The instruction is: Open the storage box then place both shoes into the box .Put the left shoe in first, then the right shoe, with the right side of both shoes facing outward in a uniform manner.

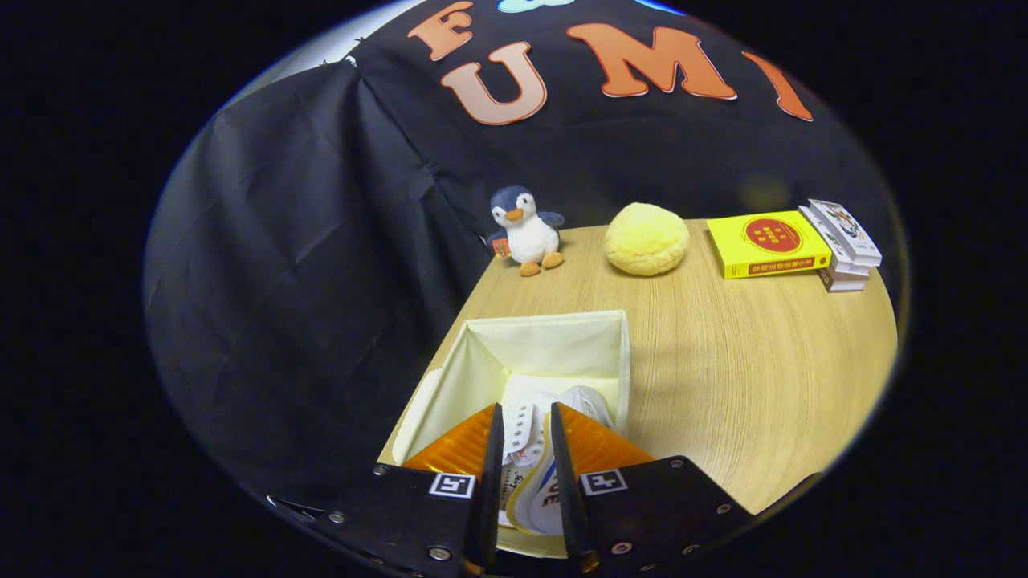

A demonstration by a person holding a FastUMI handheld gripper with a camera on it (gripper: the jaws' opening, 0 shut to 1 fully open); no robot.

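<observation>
Cream fabric lines the open box (pixel 554 341) on your wooden worktop (pixel 747 377). Your tongs (pixel 526 437) pinch a white shoe (pixel 536 474) between both fingers, held over the box's near end. Beyond it stand a penguin toy (pixel 524 230), yellow cushion (pixel 646 238) and books (pixel 795 241).

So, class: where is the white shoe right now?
In the gripper view, the white shoe sits between the gripper's fingers, over the open storage box at the wooden table's near left corner.
</observation>
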